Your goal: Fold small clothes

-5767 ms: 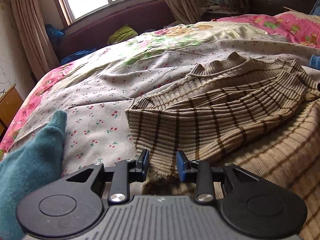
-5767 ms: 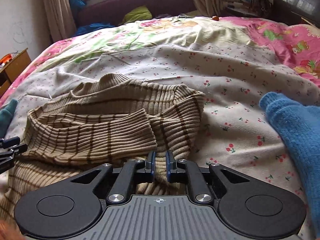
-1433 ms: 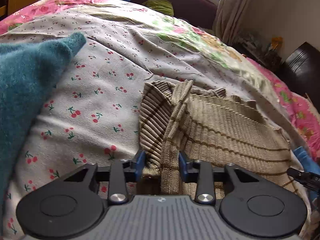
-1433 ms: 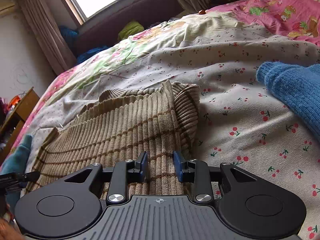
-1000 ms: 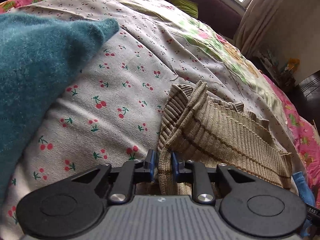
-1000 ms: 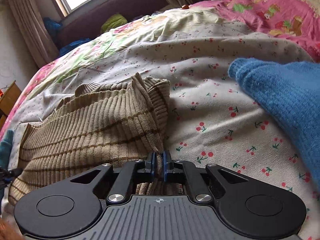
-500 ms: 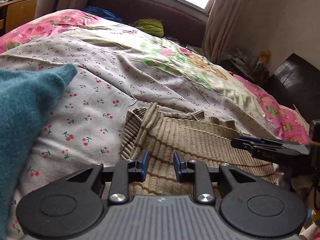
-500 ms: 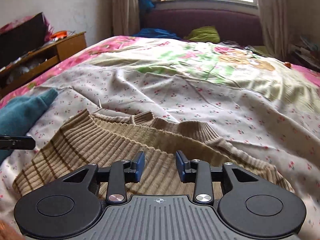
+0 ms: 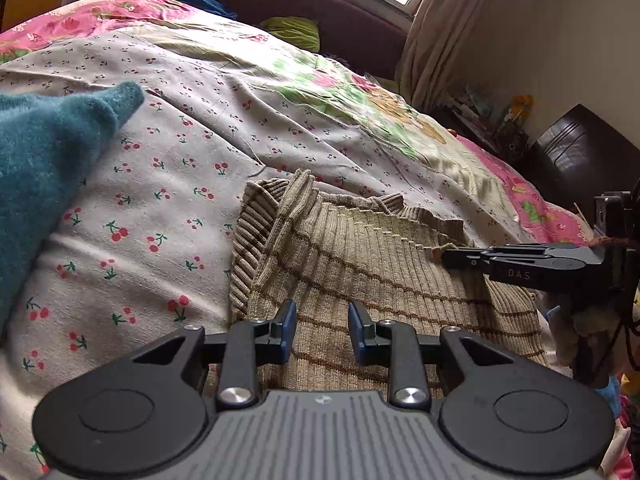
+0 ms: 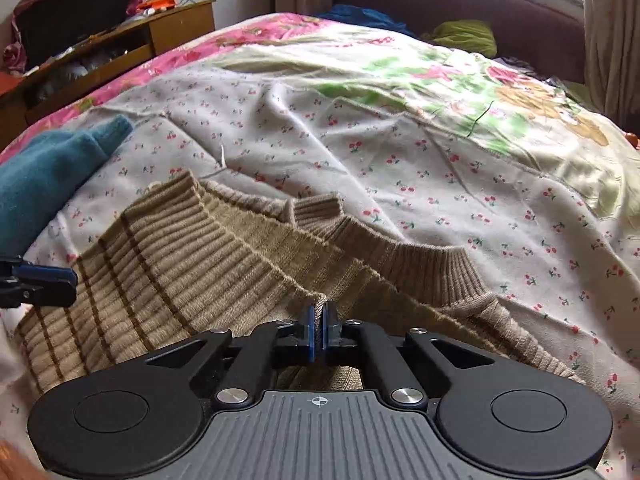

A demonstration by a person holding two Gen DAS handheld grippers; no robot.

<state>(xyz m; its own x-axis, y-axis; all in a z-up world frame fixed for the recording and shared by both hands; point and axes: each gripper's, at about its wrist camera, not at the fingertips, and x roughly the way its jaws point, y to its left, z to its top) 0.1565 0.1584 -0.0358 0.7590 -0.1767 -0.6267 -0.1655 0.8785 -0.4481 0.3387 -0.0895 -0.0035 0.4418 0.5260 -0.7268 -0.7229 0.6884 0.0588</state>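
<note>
On the bed [image 10: 460, 184], the right gripper [image 10: 319, 330] pinches the sweater [image 10: 224, 256]; the left gripper [image 9: 322, 332] gapes above it.

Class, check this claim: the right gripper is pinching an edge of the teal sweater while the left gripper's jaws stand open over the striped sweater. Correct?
Not quite: the right gripper pinches the striped sweater, as the right wrist view shows. The teal sweater lies untouched. The left gripper is indeed open.

A teal sweater [image 9: 44, 152] lies on the cherry-print bedspread [image 9: 168, 216].
</note>
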